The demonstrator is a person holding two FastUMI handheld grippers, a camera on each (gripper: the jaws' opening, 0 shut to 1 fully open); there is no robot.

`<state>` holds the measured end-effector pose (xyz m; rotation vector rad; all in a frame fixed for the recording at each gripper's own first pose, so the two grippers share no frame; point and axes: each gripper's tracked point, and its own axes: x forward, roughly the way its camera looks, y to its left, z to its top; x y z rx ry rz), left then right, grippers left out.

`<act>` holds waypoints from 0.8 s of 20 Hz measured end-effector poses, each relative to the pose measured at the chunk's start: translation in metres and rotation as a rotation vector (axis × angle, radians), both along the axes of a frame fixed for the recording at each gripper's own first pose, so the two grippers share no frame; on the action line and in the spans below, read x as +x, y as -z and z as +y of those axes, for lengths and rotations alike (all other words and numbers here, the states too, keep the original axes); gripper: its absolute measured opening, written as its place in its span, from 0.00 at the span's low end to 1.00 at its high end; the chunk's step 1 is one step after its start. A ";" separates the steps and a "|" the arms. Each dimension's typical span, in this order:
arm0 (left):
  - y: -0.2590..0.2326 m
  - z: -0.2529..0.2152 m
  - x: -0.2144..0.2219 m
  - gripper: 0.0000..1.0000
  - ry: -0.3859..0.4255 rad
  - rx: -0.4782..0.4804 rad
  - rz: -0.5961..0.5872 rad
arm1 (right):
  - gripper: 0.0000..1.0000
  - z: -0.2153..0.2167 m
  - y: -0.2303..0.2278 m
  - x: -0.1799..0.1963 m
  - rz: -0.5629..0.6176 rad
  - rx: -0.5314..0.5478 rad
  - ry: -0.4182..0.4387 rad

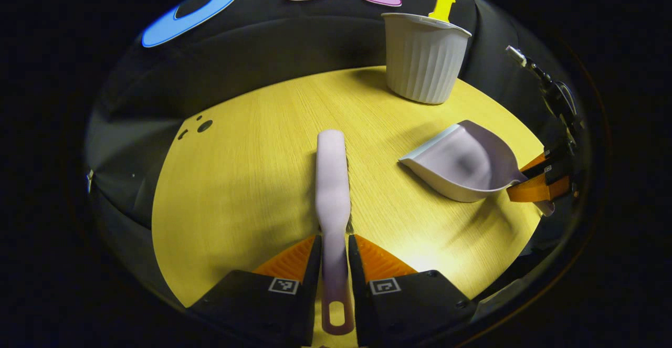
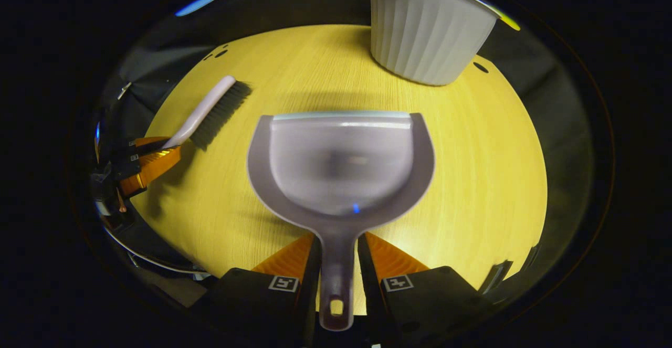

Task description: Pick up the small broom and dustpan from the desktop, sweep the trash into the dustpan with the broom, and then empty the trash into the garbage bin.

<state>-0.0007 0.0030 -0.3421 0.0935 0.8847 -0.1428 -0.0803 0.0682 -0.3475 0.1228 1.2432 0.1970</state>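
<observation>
Left gripper view: garbage bin (image 1: 424,58), a pale ribbed tub, stands upright at the upper right of the frame on the far part of the yellow wood-grain desktop (image 1: 236,196); its inside cannot be seen from this angle. Dustpan (image 1: 462,161), pale lilac with a lighter front lip, sits at right of centre, tilted, its scoop bare of trash. Right gripper (image 1: 541,180) at the right edge has its fingers clamped on the dustpan's handle. Broom (image 1: 333,190) runs up the middle of the frame, a pale lilac handle with a hang-hole at its near end. Left gripper (image 1: 334,264) at the bottom centre has both fingers pressed on that handle.

Right gripper view: bin (image 2: 426,28) at the top, right of centre, interior hidden. Dustpan (image 2: 341,164) in the centre, scoop open toward the bin, nothing in it; right gripper (image 2: 337,269) grips its handle at the bottom. Broom (image 2: 210,109) at the upper left, dark bristles facing the desktop (image 2: 488,169), handle held by the left gripper (image 2: 152,161).
</observation>
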 end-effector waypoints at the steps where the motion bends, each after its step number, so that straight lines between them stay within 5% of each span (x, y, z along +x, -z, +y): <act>1: -0.008 0.002 -0.002 0.38 -0.009 0.005 -0.013 | 0.47 -0.003 -0.011 0.001 -0.026 0.012 0.002; 10: -0.127 -0.024 0.008 0.38 -0.120 -0.076 -0.287 | 0.48 -0.028 -0.125 0.034 -0.420 0.078 0.027; 16: -0.206 -0.068 0.031 0.36 -0.113 -0.101 -0.484 | 0.48 -0.059 -0.191 0.065 -0.689 0.069 0.101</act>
